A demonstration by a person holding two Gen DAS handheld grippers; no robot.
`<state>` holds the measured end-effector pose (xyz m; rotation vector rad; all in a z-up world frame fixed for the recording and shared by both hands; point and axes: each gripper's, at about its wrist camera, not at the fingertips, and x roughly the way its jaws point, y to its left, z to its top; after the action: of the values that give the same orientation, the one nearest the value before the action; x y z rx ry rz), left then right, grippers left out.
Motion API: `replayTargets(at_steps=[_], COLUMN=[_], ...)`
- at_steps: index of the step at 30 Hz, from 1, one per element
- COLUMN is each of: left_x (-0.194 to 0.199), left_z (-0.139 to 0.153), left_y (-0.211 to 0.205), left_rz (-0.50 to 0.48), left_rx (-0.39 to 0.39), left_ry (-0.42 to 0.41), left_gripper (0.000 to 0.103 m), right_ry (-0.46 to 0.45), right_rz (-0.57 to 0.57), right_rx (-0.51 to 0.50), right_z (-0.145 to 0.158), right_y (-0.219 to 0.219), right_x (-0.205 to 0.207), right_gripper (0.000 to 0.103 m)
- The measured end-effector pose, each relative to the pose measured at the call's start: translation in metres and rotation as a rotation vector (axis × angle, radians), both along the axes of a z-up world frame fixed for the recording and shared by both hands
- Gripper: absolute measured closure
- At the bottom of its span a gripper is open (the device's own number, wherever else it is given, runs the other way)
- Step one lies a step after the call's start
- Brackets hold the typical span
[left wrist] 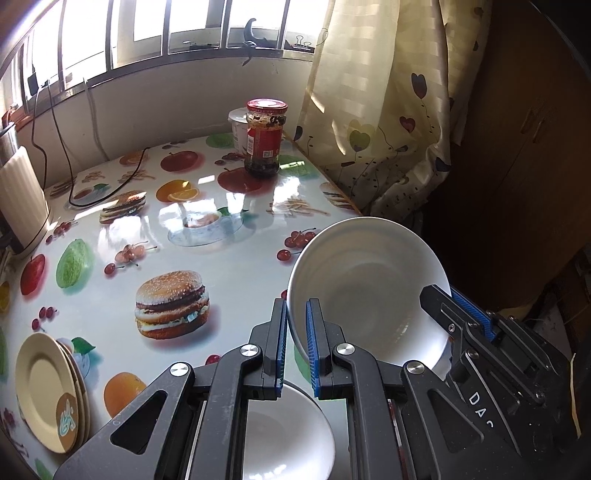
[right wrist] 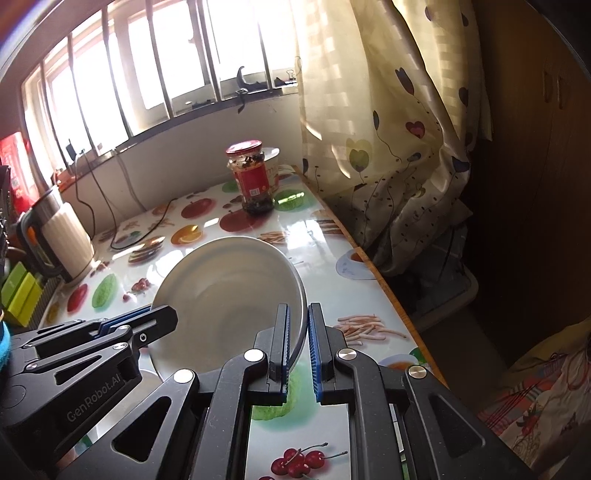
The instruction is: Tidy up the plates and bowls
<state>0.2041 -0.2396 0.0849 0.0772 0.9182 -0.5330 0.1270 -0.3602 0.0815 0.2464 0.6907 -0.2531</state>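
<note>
Item: white bowl [left wrist: 369,288], held tilted above the near right part of the table [left wrist: 229,266], its rim clamped at two points. Left gripper [left wrist: 296,343] is closed on the bowl's left rim, the wall seen pinched between the blue pads. Right gripper [right wrist: 297,347] is closed on the bowl's right rim in the same manner; in the left wrist view it [left wrist: 454,314] is seen entering from the right, its fingers lying over the bowl's right edge. In the right wrist view the left gripper [right wrist: 147,321] is seen reaching in from the left to the bowl [right wrist: 229,295].

Item: second white bowl [left wrist: 288,439], resting on the table below the left gripper, partly hidden by the gripper frame.

Item: stack of cream plates [left wrist: 51,391], placed at the near left of the table, well apart from the held bowl; a brown patch with pale markings is seen on the top plate.

Item: jar [left wrist: 265,138] with red lid and red label, dark contents, standing upright at the far side of the table. A white tub [left wrist: 238,127] is set just behind it to the left.

Item: kettle [right wrist: 62,236], cream ribbed body, standing at the far left edge. A black cable [left wrist: 92,192] is laid across the table's far left.

Item: tablecloth, glossy, printed with burgers, fruit and fries.

Item: curtain [left wrist: 376,92], cream with heart motifs, hung to the right beside the barred window [left wrist: 147,33]
</note>
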Motion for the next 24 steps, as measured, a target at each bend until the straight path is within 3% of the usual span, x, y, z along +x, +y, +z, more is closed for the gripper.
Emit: replayTargets(at_steps=[8, 10, 12, 20, 24], left_x=[-0.014, -0.017, -0.013, 0.001, 0.004], left_z=[0.009, 0.009, 0.003, -0.021, -0.024], left_y=[0.018, 0.019, 0.020, 0.014, 0.006], left_rz=[0.003, 0.018, 0.008, 0.015, -0.007], left_rx=[-0.023, 0.015, 0.006, 0.011, 0.013], left_ry=[-0.026, -0.062, -0.024, 0.027, 0.028], left_gripper=[0.092, 0.092, 0.092, 0.092, 0.092], right_ry=[-0.024, -0.033, -0.025, -0.016, -0.053], right_rz=[0.019, 0.028, 0.023, -0.026, -0.023], right_rx=[-0.009, -0.024, -0.052, 0.056, 0.089], right_z=[0.010, 0.012, 0.010, -0.021, -0.020], right_y=[0.019, 0.025, 0.031, 0.011, 0.002], right_x=[-0.012, -0.014, -0.013, -0.011, -0.016], right_gripper=[0.093, 0.096, 0.096, 0.095, 0.095])
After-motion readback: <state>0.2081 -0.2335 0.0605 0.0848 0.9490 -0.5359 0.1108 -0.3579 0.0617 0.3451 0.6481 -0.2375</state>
